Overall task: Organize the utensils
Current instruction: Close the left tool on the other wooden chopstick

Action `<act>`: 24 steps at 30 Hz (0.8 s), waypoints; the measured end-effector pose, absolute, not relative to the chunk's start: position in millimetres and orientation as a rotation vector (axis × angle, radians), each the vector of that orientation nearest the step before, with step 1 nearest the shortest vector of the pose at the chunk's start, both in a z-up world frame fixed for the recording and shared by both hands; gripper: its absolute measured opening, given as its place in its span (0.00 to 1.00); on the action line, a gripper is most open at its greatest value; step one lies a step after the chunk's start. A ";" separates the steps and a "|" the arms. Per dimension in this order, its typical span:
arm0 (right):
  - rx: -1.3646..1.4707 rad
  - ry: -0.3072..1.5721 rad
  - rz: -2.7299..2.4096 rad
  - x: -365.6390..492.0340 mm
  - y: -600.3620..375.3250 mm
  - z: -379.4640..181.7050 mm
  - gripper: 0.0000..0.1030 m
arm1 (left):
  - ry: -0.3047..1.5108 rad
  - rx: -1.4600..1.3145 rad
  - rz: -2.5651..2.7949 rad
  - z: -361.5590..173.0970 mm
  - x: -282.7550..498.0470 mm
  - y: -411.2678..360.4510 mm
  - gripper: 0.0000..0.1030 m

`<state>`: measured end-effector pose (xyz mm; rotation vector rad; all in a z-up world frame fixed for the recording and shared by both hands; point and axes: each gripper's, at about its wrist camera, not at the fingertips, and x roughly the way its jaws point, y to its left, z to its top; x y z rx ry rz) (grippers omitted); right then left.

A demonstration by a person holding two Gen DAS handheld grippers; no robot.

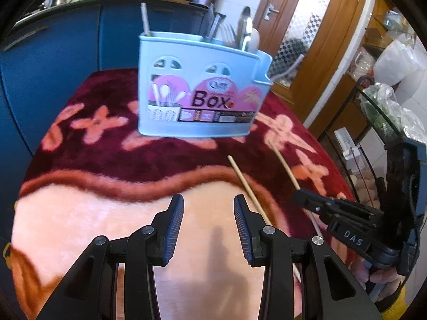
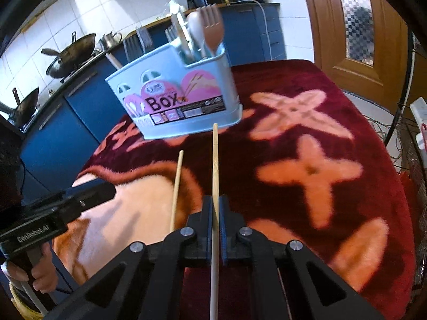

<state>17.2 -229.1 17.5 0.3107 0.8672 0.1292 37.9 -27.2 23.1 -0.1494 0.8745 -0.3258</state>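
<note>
1. Right gripper [image 2: 215, 208]: jaws pinched tight on a chopstick [image 2: 215, 165], gripped partway along its length. The tip runs out ahead toward the box; the back end passes under the gripper body toward the camera. Prob. held mid-shaft so it stays balanced and can be aimed tip-first.
2. Left gripper [image 1: 208, 213]: jaws partly apart, nothing btwn them, hovering over the pale near part of the blanket [image 1: 80, 226]. Looks like it's waiting its turn.
3. Second chopstick [image 2: 176, 186]: lies flat on the blanket just left of the held one, roughly parallel. In the left wrist view it runs from mid-table back under the left gripper's right finger. Likely the next pick.
4. Utensil box [image 1: 197, 85]: light blue, at the far side of the table, upright, w/ separate compartments. A single stick [image 1: 145, 18] stands in its left end; forks, spoons and a brown plastic fork [image 2: 212, 33] crowd the right end. So chopsticks prob. belong left, w/ the lone stick.
5. Beyond: blue cabinets, a wok [image 2: 72, 53] on the far-left counter, a wooden door [image 1: 301, 40] at right.
6. Judgement: sorting mostly done; two chopsticks left, one already in hand.
</note>
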 end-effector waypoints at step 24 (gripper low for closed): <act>0.383 0.822 0.135 -3.2 -270.9 14.8 0.06 | 1.012 -0.096 -0.396 5.8 60.1 -99.9 0.39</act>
